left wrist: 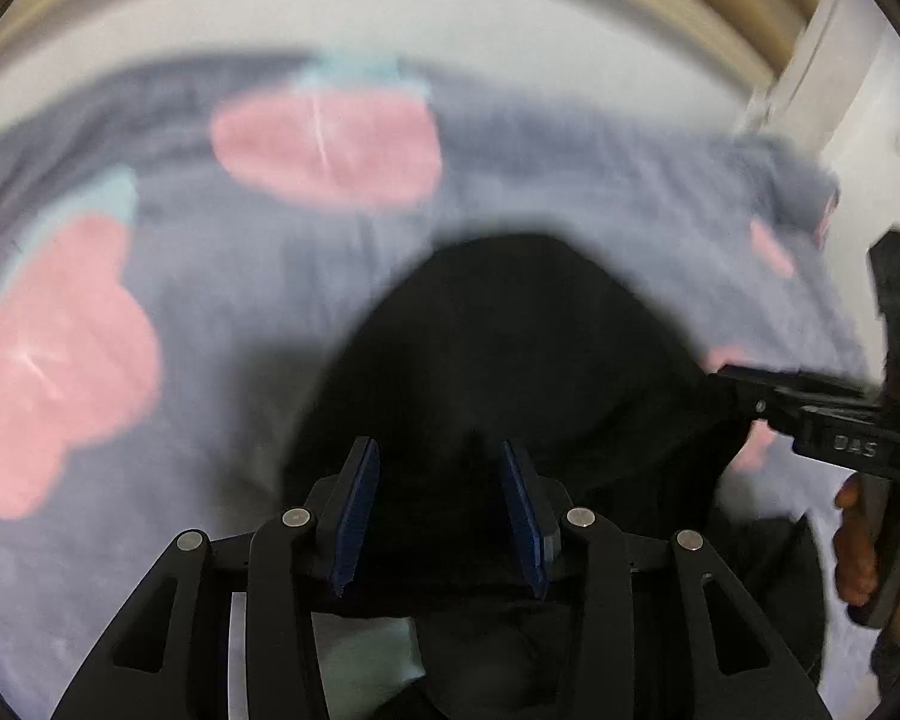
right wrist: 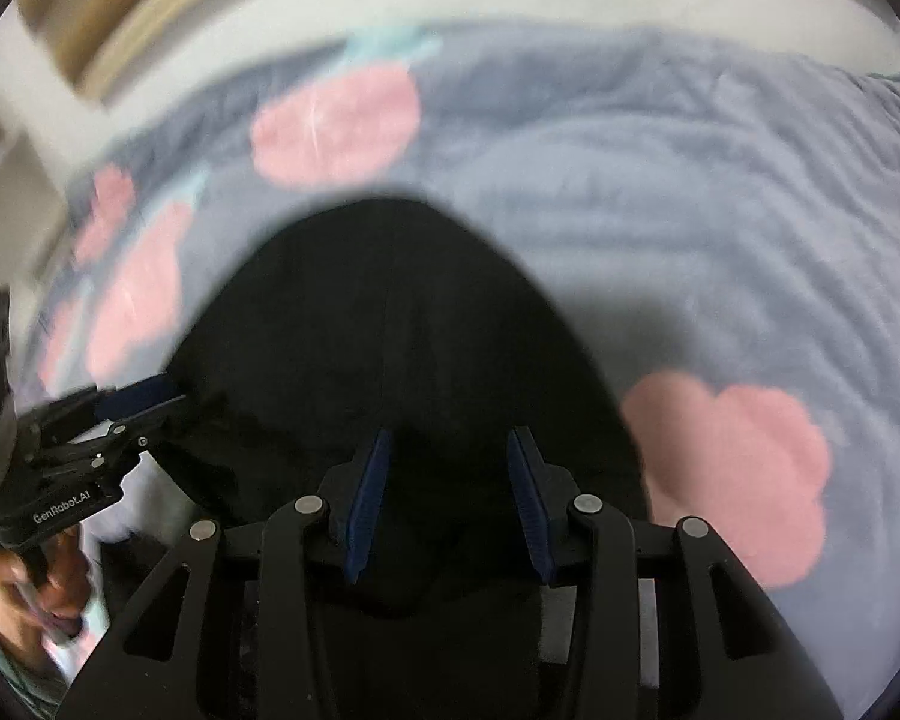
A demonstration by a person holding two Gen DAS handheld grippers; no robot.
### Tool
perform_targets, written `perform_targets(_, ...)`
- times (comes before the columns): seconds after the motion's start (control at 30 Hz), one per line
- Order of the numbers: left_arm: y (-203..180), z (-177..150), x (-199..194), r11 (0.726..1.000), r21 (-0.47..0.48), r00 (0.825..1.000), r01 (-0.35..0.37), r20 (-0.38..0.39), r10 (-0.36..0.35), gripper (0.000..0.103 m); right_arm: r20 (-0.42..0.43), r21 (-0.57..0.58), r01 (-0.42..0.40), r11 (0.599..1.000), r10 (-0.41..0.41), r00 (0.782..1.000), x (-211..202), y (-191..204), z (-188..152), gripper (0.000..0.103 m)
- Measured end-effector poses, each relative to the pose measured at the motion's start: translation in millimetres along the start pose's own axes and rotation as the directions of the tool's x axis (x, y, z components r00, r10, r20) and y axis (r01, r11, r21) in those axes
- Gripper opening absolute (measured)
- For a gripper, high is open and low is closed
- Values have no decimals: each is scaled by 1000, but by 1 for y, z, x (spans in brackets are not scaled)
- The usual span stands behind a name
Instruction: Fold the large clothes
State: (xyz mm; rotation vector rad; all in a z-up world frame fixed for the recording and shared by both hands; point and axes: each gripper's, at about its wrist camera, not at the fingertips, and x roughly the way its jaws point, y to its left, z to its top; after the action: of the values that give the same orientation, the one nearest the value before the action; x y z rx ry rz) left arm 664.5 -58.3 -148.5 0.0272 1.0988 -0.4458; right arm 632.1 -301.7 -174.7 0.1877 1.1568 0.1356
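Black garment [left wrist: 510,360] on grey blanket [left wrist: 222,276] with pink blotches, both hand-held grippers [left wrist: 438,516] [right wrist: 450,504] wide

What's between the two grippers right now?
Only the black garment: in the right wrist view it spans from the right gripper to the left gripper at its left edge. Nothing else lies there; the blanket is beyond it.

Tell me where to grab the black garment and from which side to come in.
Take the black garment by its near edge, which lies closest to both grippers; its far end is a rounded hump with no free hem showing. Come in low from the near side, left gripper and right gripper apart. Blur hides the exact hem.
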Motion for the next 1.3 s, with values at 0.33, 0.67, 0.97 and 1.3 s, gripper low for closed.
perform_targets(0.33,23,-28,41,997,-62,997,51,-51,-54,43,-70,-8,-11,1000,10,997,41,-13,-20,44)
perform_targets(0.67,35,12,-31,999,-18,993,45,112,-42,75,49,-19,-17,1000,18,999,-11,-36,14,85)
perform_targets(0.97,70,32,36,982,-127,987,140,-56,-148,75,-73,78,-168,983,174,982,41,-63,41,85)
perform_targets(1.3,56,25,68,989,-90,987,114,-101,-123,70,-148,29,-274,961,275,950,76,-40,48,70)
